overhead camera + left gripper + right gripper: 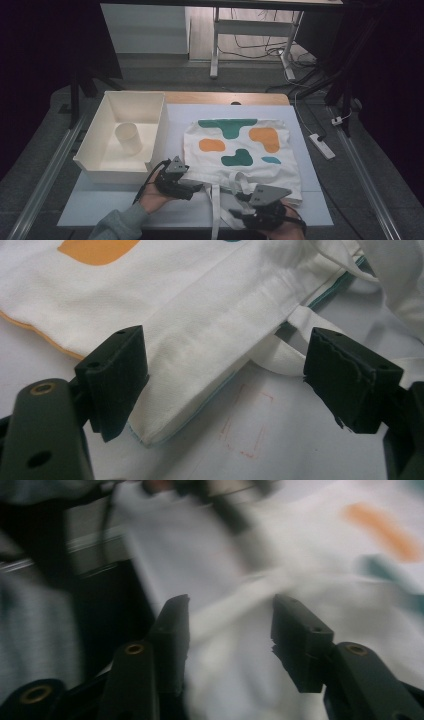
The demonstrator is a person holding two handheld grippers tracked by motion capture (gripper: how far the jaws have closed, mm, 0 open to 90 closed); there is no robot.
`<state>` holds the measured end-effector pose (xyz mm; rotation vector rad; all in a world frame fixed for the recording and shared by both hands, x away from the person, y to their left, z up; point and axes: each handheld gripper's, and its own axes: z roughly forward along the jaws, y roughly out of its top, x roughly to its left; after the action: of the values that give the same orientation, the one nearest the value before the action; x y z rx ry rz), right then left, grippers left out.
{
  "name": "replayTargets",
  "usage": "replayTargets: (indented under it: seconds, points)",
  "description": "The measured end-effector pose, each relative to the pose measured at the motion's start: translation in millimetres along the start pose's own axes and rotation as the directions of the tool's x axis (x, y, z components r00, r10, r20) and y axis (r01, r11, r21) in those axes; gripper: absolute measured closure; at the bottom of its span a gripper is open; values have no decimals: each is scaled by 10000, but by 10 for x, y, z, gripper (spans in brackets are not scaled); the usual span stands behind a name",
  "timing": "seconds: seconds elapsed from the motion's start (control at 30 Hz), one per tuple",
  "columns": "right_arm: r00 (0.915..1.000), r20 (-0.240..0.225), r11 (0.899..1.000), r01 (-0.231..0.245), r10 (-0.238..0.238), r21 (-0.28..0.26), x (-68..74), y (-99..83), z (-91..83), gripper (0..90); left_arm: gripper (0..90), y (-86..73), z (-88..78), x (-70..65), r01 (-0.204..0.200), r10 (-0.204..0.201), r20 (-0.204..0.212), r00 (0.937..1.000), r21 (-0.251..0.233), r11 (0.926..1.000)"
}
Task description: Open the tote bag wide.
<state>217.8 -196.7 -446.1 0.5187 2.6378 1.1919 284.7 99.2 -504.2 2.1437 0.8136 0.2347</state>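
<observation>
While a cloth bag (243,152) is laid flat on the white sheet (310,200) of the table, it is listed as the item in hand: cream fabric printed with green and orange patches, mouth and straps (216,205) turned toward the person, just right of a cream bin (107,172).

Bin: one pale cup (129,137) is held inside, lying apart from the bag; by judgement it is kept aside and out of the work.

Left gripper (192,189): it is set at the bag's near left corner. In the left gripper view the jaws are spread wide, with the folded hem corner (200,370) lying between them; one pad (117,375) is beside the cloth, the other stands clear, so nothing is pinched. The placement is judged to be a ready stance for taking that corner.

Right gripper (240,209): it is held at the near edge by the straps. In the blurred right gripper view the jaws are parted around a pale strap (232,612) without pressing it; released, not grasping.

A faint red rectangle (247,425) is marked on the sheet, possibly a placing guide.
</observation>
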Motion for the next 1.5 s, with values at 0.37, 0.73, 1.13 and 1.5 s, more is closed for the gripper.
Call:
replayTargets:
  seconds: [0.37, 0.73, 1.13, 1.5]
  points:
    - [9923, -91, 9747, -1193, 1232, 1888, 95, -119, 783, 332, 179, -2, -6, -4, -34, 34, -3, 10000, 11, 10000]
    - [9982, 478, 9773, -452, 360, 2071, 239, -159, 929, 588, 179, -4, -2, -11, -49, 49, -12, 10000, 22, 10000]
    - [9998, 202, 9950, -58, 38, 994, 150, -46, 573, 847, 179, -16, -10, 6, -53, 54, -64, 10000, 47, 10000]
    - [9823, 1760, 9953, -496, 637, -834, -497, 261, 5, 851, 180, -8, -9, 6, -7, 7, -100, 9999, 5, 10000]
